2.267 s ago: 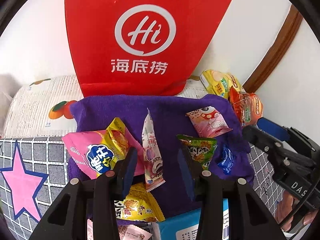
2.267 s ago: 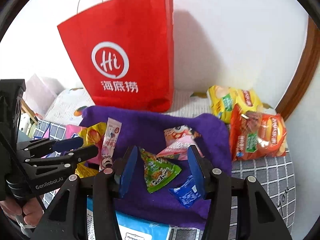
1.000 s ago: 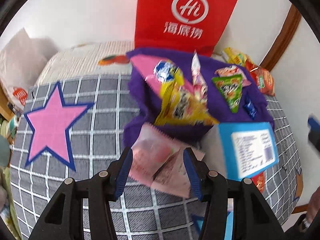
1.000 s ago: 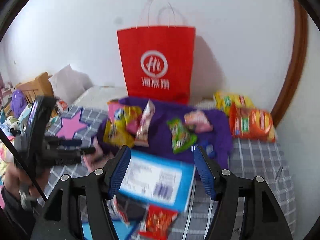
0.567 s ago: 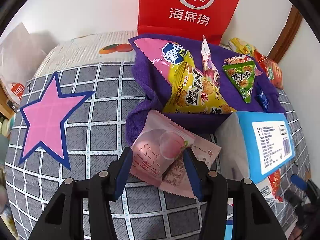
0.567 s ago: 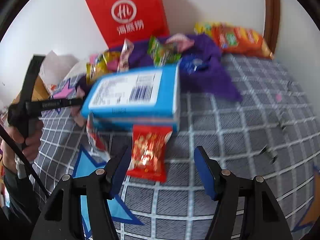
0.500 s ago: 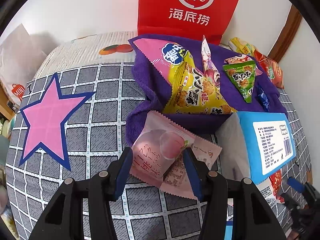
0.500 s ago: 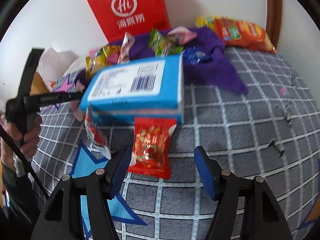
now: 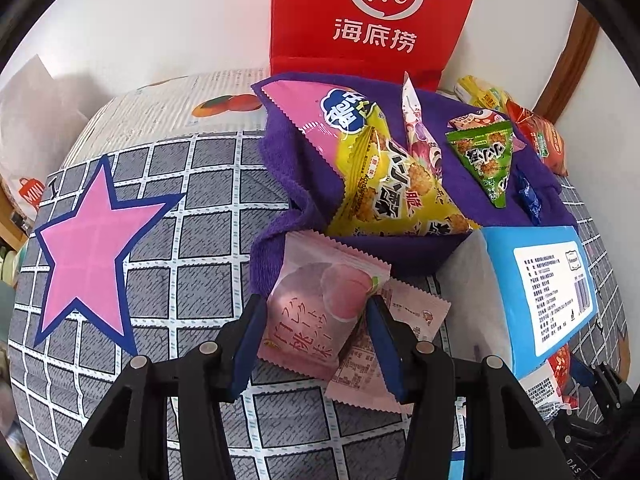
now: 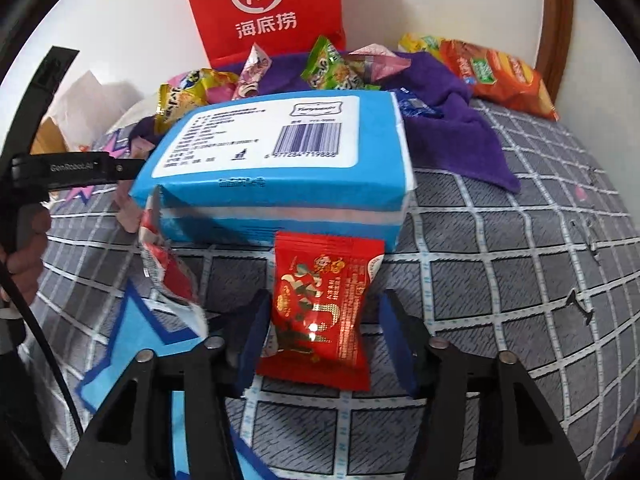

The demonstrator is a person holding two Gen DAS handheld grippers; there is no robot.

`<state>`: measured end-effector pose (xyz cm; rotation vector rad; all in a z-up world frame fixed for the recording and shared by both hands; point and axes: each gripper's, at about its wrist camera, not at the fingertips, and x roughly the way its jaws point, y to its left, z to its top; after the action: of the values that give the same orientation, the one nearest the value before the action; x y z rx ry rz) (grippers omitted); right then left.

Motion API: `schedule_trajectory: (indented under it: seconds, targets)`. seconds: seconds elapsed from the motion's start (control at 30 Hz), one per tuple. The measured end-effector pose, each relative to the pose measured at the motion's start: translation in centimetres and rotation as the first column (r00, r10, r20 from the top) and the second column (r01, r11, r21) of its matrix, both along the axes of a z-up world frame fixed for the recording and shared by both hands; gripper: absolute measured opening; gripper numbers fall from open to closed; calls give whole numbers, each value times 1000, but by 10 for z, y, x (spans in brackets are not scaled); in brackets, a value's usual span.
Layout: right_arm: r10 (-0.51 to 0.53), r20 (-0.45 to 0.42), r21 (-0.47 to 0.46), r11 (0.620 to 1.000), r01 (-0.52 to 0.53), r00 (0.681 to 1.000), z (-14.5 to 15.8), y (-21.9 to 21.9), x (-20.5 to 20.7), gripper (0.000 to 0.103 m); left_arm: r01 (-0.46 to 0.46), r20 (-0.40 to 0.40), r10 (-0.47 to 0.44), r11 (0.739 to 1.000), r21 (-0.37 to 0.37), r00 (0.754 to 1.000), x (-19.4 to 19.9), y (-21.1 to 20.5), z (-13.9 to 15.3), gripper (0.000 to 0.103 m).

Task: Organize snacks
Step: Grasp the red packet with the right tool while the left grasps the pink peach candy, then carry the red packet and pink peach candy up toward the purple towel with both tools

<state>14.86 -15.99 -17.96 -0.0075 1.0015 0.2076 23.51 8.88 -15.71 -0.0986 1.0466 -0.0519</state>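
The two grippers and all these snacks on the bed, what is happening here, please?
A person is sorting snacks on a grey checked bedspread with two handheld grippers. The left gripper has a pink peach packet between its fingers, apparently pinched. The right gripper is closing its jaws around a red snack packet lying before a blue box. More snacks lie on a purple towel near a red paper bag.

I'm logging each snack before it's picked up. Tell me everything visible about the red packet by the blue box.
The red packet is a small glossy foil pillow pack with gold cartoon print and crimped ends. It lies flat on the grid-patterned cover, top edge against the blue box, between the closing jaws of the right gripper, whose pads do not yet press it.
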Motion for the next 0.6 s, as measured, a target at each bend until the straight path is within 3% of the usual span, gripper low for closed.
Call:
schedule_trajectory:
  seconds: [0.07,0.33,0.6]
  targets:
    - [-3,10,-15,1000,3,1000,-1,-2,-2,48,-2,3,2,1000,-9,1000,1,2,0,49]
    - [-4,82,-25,1000,6,997,-3,-2,-7,49,6,3,-6,1000,10,1000,4,1,-4,50]
    - [-9,79,43,999,5,997,-3,-11,-2,50,-3,-13,3,1000,31,1000,7,4,-16,51]
